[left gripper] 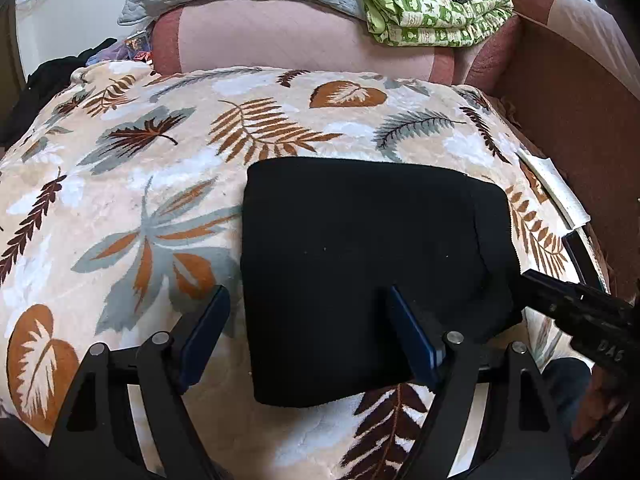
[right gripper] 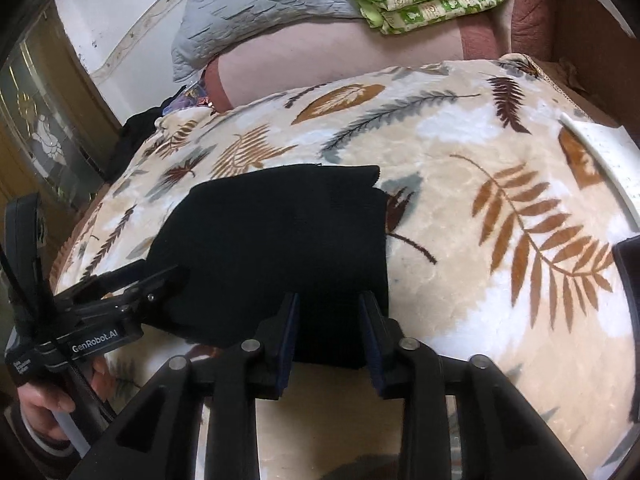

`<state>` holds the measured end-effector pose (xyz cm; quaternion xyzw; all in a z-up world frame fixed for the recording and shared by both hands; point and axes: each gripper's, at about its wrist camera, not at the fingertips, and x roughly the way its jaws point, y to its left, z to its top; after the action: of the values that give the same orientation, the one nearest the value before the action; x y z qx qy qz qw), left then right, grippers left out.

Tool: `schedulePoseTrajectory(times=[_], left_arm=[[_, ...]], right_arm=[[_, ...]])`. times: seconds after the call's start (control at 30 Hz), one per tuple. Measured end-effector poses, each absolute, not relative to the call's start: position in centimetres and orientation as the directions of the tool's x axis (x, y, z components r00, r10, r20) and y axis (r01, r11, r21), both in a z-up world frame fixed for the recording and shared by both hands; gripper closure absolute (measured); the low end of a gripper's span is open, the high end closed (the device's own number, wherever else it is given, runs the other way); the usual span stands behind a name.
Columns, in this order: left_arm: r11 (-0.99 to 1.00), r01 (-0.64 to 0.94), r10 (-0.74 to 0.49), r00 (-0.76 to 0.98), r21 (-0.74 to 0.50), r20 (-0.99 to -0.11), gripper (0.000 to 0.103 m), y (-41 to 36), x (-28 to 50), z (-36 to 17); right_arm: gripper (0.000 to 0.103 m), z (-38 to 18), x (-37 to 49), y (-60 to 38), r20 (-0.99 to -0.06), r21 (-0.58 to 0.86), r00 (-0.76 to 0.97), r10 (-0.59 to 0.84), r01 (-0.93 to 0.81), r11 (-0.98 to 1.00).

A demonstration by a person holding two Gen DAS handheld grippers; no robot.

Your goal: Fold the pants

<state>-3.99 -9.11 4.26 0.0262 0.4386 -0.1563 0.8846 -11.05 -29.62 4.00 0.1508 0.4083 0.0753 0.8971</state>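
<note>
the black pants [left gripper: 360, 256] lie folded into a compact rectangle on the leaf-print blanket [left gripper: 168, 168]. the left claw [left gripper: 308, 336] hangs wide over the pants' near left edge, holding nothing. the right claw [right gripper: 329, 334] stands narrowly parted over their near right edge, pads clear of the cloth.

Black pants [left gripper: 360, 248], leaf-patterned cream blanket [left gripper: 160, 160], apparently green-checked quilt [left gripper: 432, 12]
</note>
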Motion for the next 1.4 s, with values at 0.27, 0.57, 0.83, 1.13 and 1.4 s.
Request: schedulePoseTrajectory(times=[0.27,0.57,0.83,1.13,1.4], left_arm=[[0.953,0.294,-0.246,0.598,-0.076,-0.762,0.022,-8.5,-4.4,5.6],[0.96,0.272,-0.228,0.614,-0.069,-0.755,0.022,-7.5,-4.3,6.0],[0.963,0.259,-0.22,0.614,-0.07,-0.758,0.022,-7.0,-4.1,6.0],[0.964,0.25,-0.223,0.601,-0.084,-0.767,0.022,-6.9,-3.8,5.6],[0.963,0.241,-0.242,0.571,-0.122,-0.784,0.022,-6.2,-3.3,4.9]], right_arm=[[0.062,6.8,-11.7,-29.0,-0.645,0.358,0.714,0.273,-0.033,0.933],[0.059,8.5,-11.3,-27.7,-0.608,0.373,0.732,0.307,-0.078,0.925],[0.058,7.1,-10.4,-26.6,-0.643,0.366,0.699,0.313,-0.078,0.927],[0.047,6.4,-10.1,-26.5,-0.66,0.358,0.688,0.302,-0.066,0.932],[0.045,5.9,-9.8,-27.1,-0.675,0.338,0.687,0.269,-0.036,0.94]])
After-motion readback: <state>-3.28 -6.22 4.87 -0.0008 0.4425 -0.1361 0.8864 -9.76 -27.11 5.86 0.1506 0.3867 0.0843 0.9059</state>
